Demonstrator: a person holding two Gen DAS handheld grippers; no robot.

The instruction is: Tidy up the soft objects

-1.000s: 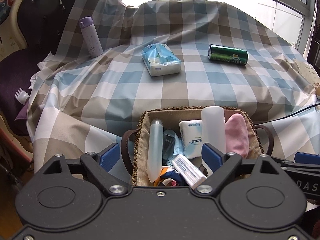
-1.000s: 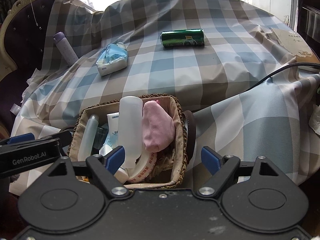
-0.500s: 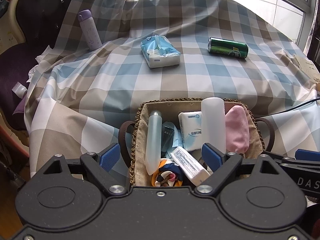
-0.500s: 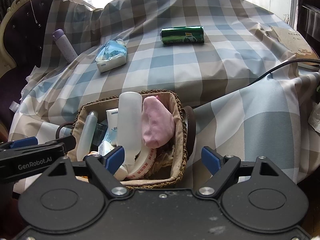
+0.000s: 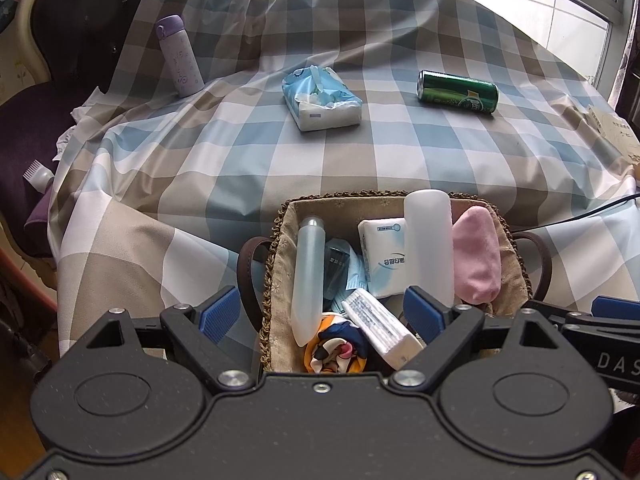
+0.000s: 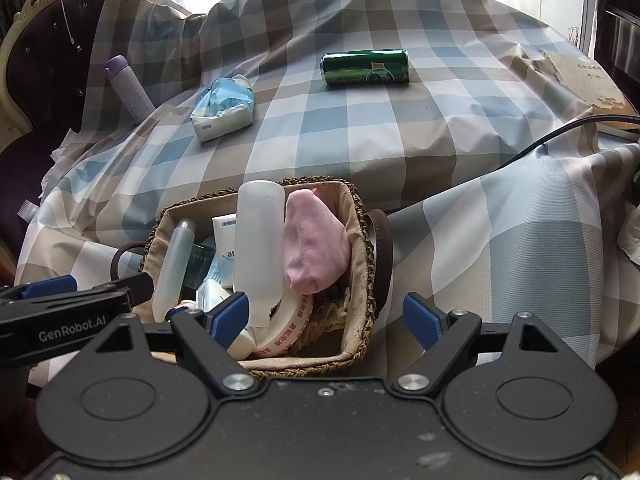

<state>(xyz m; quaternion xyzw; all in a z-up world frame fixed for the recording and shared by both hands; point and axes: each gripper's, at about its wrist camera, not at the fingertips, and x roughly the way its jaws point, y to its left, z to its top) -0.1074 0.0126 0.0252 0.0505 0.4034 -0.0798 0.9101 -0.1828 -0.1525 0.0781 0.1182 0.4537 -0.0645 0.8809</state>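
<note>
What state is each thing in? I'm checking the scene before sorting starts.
left gripper: open, empty
right gripper: open, empty
basket: upright, full
green can: on its side
tissue pack: opened, lying flat
purple flask: capped, leaning
pink cloth: bunched in basket

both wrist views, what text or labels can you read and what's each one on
"GenRobot.AI": side of the left claw, seen from the right wrist.
"DAS", cut off: side of the right claw, seen from the left wrist.
Green can: round logo, too blurred to read.
Tissue pack, tape roll, tube, card: print too small or blurred.
</note>
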